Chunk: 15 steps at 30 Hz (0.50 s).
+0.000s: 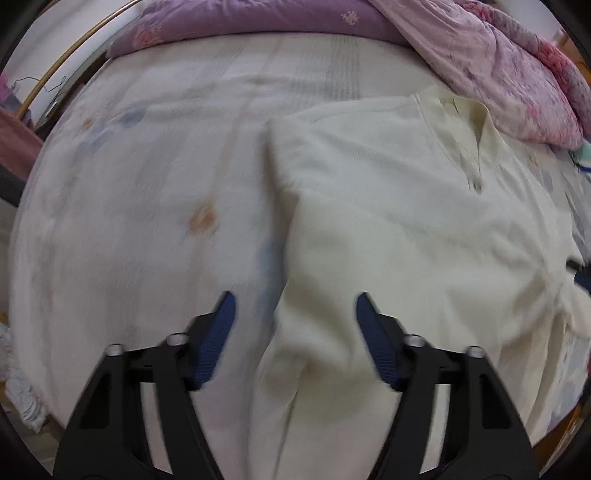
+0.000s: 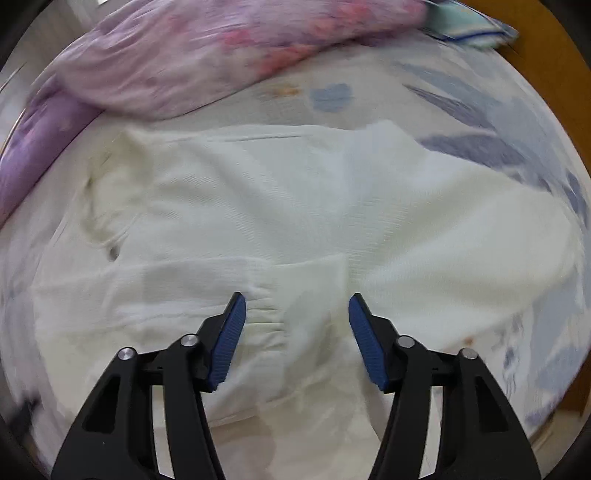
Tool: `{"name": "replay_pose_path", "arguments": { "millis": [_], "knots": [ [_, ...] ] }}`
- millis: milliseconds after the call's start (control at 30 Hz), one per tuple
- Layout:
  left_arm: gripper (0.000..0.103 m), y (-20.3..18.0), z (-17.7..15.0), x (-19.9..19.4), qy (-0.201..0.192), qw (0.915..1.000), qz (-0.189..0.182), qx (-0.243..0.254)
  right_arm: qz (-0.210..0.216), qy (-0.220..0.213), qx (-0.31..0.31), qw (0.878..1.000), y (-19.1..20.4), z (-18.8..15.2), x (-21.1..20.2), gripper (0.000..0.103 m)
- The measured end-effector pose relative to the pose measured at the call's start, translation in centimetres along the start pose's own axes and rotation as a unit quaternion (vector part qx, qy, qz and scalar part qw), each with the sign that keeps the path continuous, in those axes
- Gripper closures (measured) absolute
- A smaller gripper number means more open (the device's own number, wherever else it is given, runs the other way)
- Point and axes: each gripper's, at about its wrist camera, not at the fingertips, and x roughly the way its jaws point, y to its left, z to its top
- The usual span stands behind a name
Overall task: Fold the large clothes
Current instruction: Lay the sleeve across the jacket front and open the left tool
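- Starting at the left gripper (image 1: 295, 301): jaws spread wide, nothing between them, hanging over the near left edge of the cream top (image 1: 388, 221). One blue pad sits above the bedsheet (image 1: 129, 221), the other above the fabric.
- Right gripper (image 2: 295, 302) is the same deal, wide apart and empty, hovering right over a ribbed cuff (image 2: 264, 314) where a sleeve lies folded across the body.
- The top is spread on the bed with its collar and button placket (image 1: 476, 155) toward the far side, close to the pink floral quilt (image 1: 517, 74) and the purple blanket (image 1: 258, 18) bunched along the head end.
- Handling guess: it looks like a soft, limp knit, pretty light, so it'll sag and drape the moment it's lifted. Not slippery or fragile, I'd say, but it'll wrinkle and drag on the sheet if pulled flat.
- Where to grab: I'd pinch doubled-up spots, like the cuff or the hem corner, since a single loose layer may slide out of those pads. Two hands lifting at matching edges should keep the fold straight.
- Both views are motion-blurred, so the fine weave is hard to tell.
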Motion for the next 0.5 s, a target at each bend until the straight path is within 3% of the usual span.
{"name": "replay_pose_path", "arguments": {
  "millis": [33, 67, 100, 133, 267, 367, 500],
  "knots": [
    [0.066, -0.6, 0.7, 2.3, 0.018, 0.9998, 0.011, 0.001, 0.003, 0.021, -0.016, 1.000, 0.5, 0.0, 1.7, 0.090],
    [0.074, -0.5, 0.9, 5.3, 0.049, 0.9984, 0.028, -0.006, -0.003, 0.048, -0.018, 0.999, 0.7, -0.2, 4.0, 0.096],
    [0.073, -0.3, 0.8, 7.3, 0.067, 0.9969, 0.038, -0.014, 0.002, 0.061, -0.004, 0.998, 0.3, -0.6, 6.2, 0.097],
    [0.069, 0.3, 0.5, 8.5, 0.058, 0.9976, 0.026, -0.029, 0.012, 0.048, 0.010, 0.999, -0.3, -0.9, 6.3, 0.097],
    [0.072, 0.1, 0.0, 6.3, 0.071, 0.9955, 0.062, -0.004, 0.015, 0.074, 0.022, 0.997, -0.3, -0.6, 4.8, 0.098],
    [0.073, 0.8, -1.0, 5.6, 0.099, 0.9934, 0.058, -0.006, 0.019, 0.098, 0.016, 0.995, -0.4, -1.4, 3.4, 0.097],
    [0.070, 0.9, -2.5, 7.5, 0.085, 0.9948, 0.056, 0.001, 0.026, 0.097, 0.010, 0.995, -0.8, -2.8, 6.0, 0.097]
  ]
}}
